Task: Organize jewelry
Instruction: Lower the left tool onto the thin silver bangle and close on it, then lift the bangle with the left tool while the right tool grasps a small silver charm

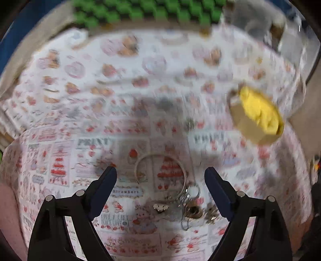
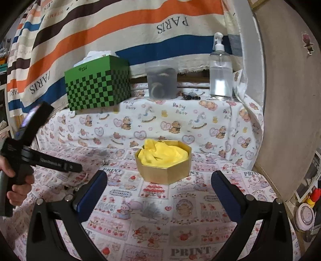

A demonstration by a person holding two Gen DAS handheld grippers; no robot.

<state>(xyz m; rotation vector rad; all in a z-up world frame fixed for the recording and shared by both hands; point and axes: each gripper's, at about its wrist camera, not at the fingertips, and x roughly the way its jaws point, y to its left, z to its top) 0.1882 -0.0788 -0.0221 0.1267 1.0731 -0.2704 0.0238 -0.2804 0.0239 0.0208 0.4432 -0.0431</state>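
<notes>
Left wrist view smears across the upper frame: the gold box (image 1: 254,116) at right and the green checkered box (image 1: 148,14), cut off by the top edge, are blurred. The small jewelry pieces (image 1: 192,208) at lower centre can't be told apart. In the right wrist view, the cloudy container's (image 2: 161,80) contents are unreadable.

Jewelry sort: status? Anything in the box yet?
Done: nothing visible. The gold box shows only its yellow cloth lining.
In hand: nothing. Left gripper is open, above the bangle and the pile of small pieces on the tablecloth. Right gripper is open, facing the box.
Left: every piece still needs moving.
</notes>
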